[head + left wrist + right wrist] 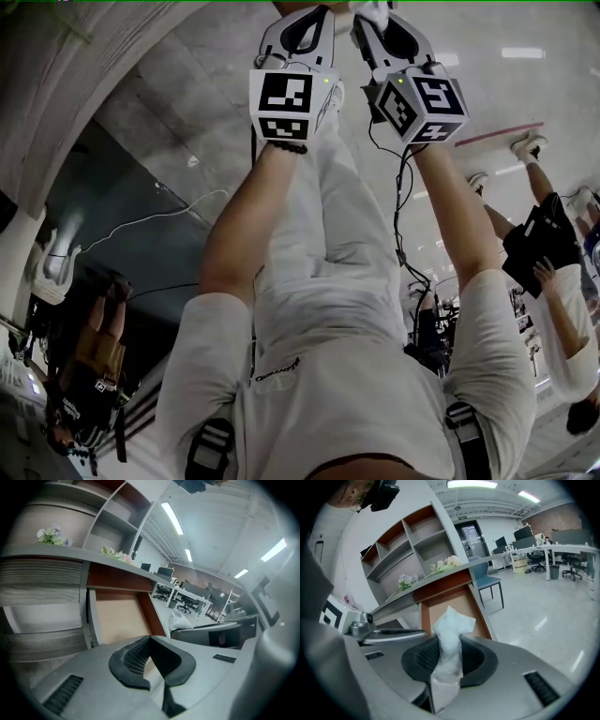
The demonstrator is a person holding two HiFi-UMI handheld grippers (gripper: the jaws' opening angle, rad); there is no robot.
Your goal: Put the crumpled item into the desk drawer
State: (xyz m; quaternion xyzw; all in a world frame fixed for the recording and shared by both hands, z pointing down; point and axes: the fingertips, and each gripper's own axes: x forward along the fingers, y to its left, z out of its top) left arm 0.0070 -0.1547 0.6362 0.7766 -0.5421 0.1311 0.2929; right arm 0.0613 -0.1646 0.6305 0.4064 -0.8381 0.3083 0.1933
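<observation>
A crumpled white item (449, 630) of thin plastic sticks up between the jaws of my right gripper (449, 644), which is shut on it. Beyond it lies the open desk drawer (461, 603), with a bare wooden bottom and red-brown sides. My left gripper (150, 641) has its jaws together at the tips with nothing between them, and it faces the same drawer (119, 618). In the left gripper view the crumpled item (180, 619) shows at the right. In the head view the two marker cubes (284, 103) (424, 105) sit side by side, and the jaws are cut off at the top.
A shelf unit (408, 541) stands on the desk top, with artificial flowers (445, 564) along its edge. A blue chair (485, 576) stands right of the drawer. Office desks and chairs (187, 597) fill the room behind. Other people (553, 281) stand nearby.
</observation>
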